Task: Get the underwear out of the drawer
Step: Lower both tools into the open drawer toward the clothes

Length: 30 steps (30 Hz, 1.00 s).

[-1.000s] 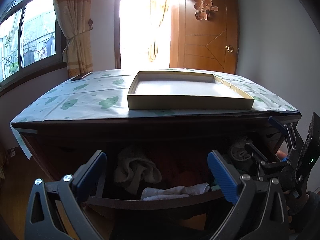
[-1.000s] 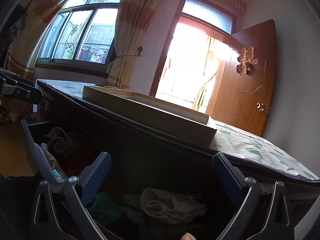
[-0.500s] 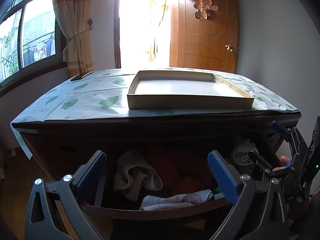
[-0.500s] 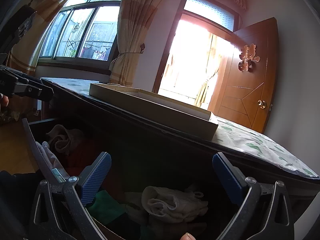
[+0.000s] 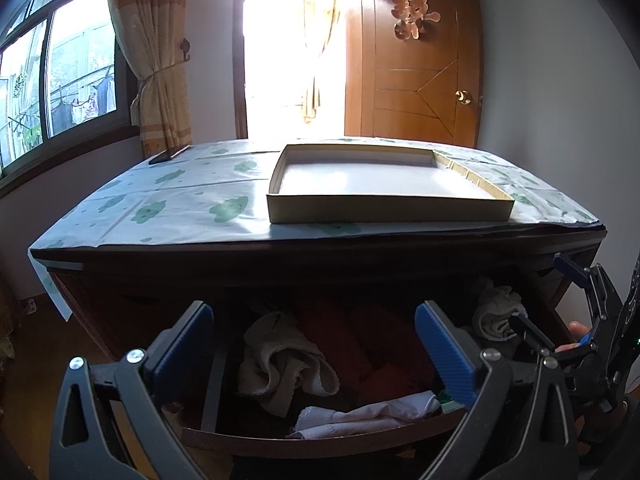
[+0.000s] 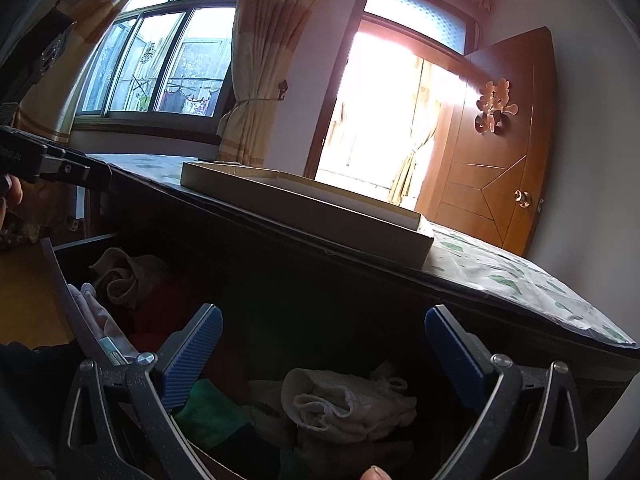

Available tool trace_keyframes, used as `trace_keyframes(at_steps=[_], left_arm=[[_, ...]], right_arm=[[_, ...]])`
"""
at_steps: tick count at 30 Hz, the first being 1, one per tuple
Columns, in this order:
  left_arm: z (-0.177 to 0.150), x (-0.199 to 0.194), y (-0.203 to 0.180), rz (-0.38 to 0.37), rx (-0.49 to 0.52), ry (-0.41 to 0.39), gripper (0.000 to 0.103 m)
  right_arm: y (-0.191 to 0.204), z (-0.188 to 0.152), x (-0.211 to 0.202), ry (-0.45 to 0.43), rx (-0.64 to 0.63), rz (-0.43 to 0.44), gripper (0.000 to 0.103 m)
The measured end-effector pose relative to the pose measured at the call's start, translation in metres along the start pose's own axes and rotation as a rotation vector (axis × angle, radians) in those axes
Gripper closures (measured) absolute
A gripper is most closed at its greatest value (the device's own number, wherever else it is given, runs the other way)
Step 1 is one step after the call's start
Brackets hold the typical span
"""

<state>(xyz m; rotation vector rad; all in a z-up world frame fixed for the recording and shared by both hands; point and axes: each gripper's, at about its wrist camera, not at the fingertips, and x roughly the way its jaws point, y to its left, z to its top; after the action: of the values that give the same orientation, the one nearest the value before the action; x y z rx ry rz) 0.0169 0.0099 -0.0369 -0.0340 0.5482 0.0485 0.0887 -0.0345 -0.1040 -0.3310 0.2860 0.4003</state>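
The dark wooden drawer (image 5: 320, 442) stands pulled out under the table, full of crumpled clothes. A beige garment (image 5: 282, 364) lies at its left, red cloth (image 5: 360, 352) in the middle, a white piece (image 5: 372, 412) along the front edge. My left gripper (image 5: 316, 344) hangs open above the drawer, nothing between its blue pads. My right gripper (image 6: 320, 352) is open over the drawer's right end, above a cream rolled underwear (image 6: 344, 404) beside green cloth (image 6: 208, 412). The right gripper (image 5: 576, 312) also shows at the right edge of the left wrist view.
A shallow cardboard box lid (image 5: 384, 184) sits on the table's patterned cover (image 5: 180, 200). A dark flat object (image 5: 170, 155) lies at the back left. Behind are a window, a tied curtain, a bright doorway and a wooden door (image 5: 420, 72). A fingertip (image 6: 376, 473) shows at the bottom edge.
The drawer has slid further out, showing more of the clothes. Both grippers stayed open and have drifted slightly back and up from the table.
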Motion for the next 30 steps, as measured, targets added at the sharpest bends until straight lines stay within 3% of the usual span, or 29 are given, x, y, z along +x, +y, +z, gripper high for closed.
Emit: trace_keyframes(at_steps=[22, 27, 30], left_arm=[[0.009, -0.002, 0.036, 0.026, -0.079, 0.012, 0.0], [0.004, 0.01, 0.027, 0.002, -0.046, 0.066, 0.0], [0.001, 0.028, 0.014, 0.011, 0.029, 0.112, 0.0]], right_arm=[[0.0, 0.0, -0.007, 0.185, 0.055, 0.055, 0.001], [-0.001, 0.002, 0.0, 0.253, 0.055, 0.071, 0.001], [-0.008, 0.0, 0.003, 0.277, 0.1, 0.11, 0.001]])
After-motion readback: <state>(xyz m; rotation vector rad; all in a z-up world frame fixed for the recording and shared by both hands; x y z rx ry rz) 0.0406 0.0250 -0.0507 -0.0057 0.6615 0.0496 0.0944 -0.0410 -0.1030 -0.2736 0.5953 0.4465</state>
